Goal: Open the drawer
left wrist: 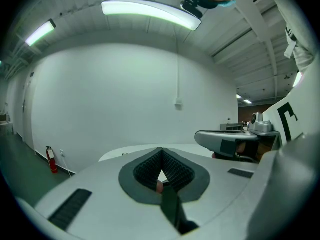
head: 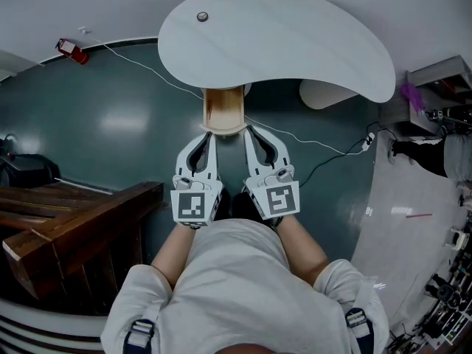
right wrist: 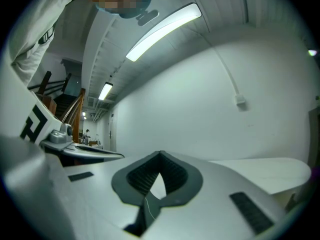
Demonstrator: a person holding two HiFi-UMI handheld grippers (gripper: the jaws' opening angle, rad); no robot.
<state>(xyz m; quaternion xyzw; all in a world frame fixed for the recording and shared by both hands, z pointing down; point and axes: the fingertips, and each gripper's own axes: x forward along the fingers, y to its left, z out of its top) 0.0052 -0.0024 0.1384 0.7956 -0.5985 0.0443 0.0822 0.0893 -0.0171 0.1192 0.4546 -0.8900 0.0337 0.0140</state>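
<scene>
- Dark green glossy floor (head: 110, 124) fills the head view, under a white kidney-shaped tabletop (head: 280, 35) whose support is hidden by its own top.
- The tan wooden drawer (head: 223, 113) shows only as a short block sticking out from under the tabletop's near edge. Its front cannot be made out from above, and neither gripper view shows it.
- The left gripper (head: 212, 134) (left wrist: 161, 150) has its jaw tips pressed together on nothing. A small pinkish spot behind them is too blurred to name.
- The right gripper (head: 248, 130) (right wrist: 160, 154) is likewise closed and empty.
- Both point at the drawer's near rim. Whether they touch it cannot be told.
- A dark brown wooden bench (head: 74, 227) is cut off at the left edge.
</scene>
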